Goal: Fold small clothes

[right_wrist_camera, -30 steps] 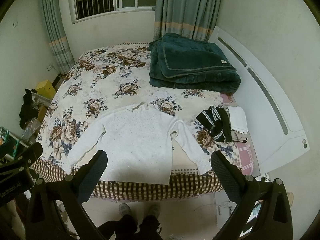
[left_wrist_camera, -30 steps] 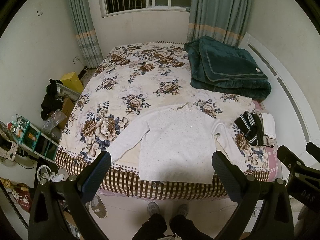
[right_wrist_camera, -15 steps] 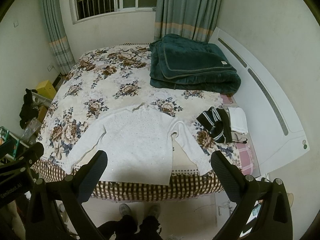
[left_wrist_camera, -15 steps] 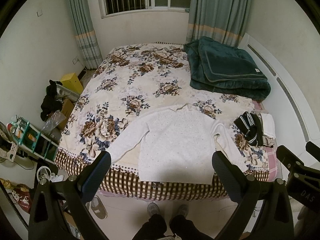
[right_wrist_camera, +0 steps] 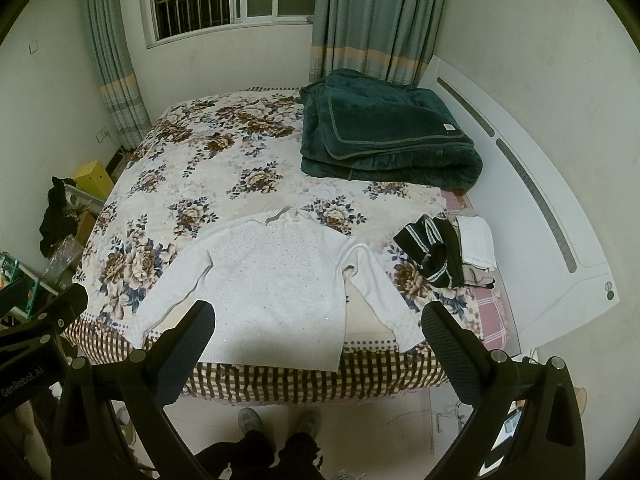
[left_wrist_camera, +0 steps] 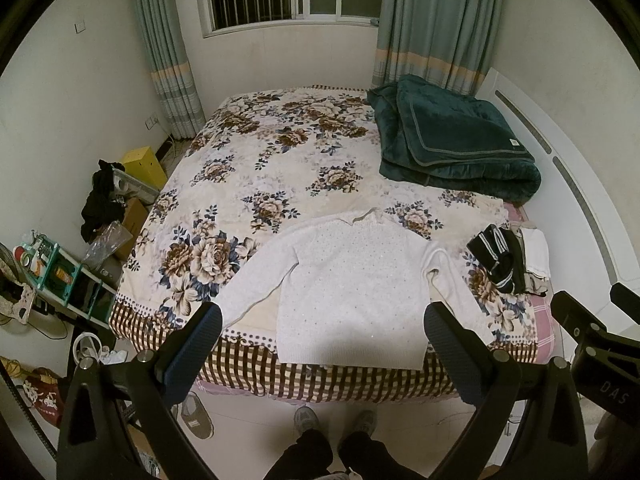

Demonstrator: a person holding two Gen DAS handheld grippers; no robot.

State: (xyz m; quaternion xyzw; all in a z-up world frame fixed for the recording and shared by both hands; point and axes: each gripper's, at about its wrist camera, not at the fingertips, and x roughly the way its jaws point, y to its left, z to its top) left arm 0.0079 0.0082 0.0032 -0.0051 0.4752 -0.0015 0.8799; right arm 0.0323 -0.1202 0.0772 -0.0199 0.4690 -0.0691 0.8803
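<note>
A white long-sleeved sweater [left_wrist_camera: 352,280] lies spread flat, sleeves out, on the near edge of the floral bed [left_wrist_camera: 248,168]; it also shows in the right wrist view [right_wrist_camera: 276,280]. My left gripper [left_wrist_camera: 320,336] is open and empty, held high above the sweater's hem. My right gripper [right_wrist_camera: 318,328] is open and empty, also high above the hem. A small pile of folded clothes, black with white trim [left_wrist_camera: 498,258] beside white and beige pieces [right_wrist_camera: 476,246], sits on the bed's right side.
A folded dark green blanket [left_wrist_camera: 452,136] lies at the bed's far right by the white headboard [right_wrist_camera: 520,168]. A shelf with clutter [left_wrist_camera: 52,268] and a yellow box [left_wrist_camera: 144,164] stand on the left. My feet [left_wrist_camera: 336,424] and loose shoes [left_wrist_camera: 196,416] are on the floor.
Both views have drifted very slightly; the sweater and the clothes pile have not moved. Both grippers stay open.
</note>
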